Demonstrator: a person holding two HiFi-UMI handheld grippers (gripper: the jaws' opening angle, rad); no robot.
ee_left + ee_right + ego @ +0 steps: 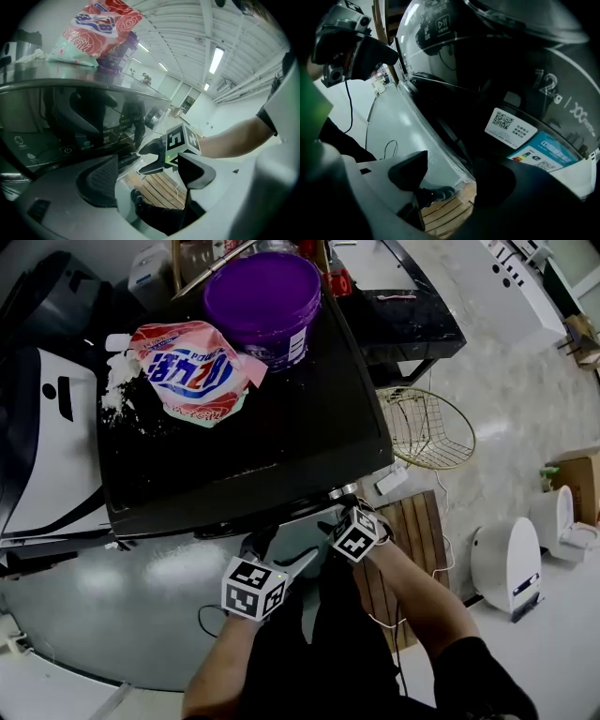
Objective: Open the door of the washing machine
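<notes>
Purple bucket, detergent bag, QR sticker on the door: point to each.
purple bucket (265,298), head view, middle of its top.
detergent bag (192,371), head view, printed front.
QR sticker (510,124), right gripper view, centre of the white label.

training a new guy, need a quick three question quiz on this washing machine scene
1. True or false: the round purple plastic tub stands on top of the glossy black washing machine.
2. What lies beside the tub? A) red-and-white detergent bag B) folded towel C) glass bottle
3. Fill in: the left gripper has its jaws ___, with nothing between them.
Key: 1 true; 2 A; 3 apart.
</notes>
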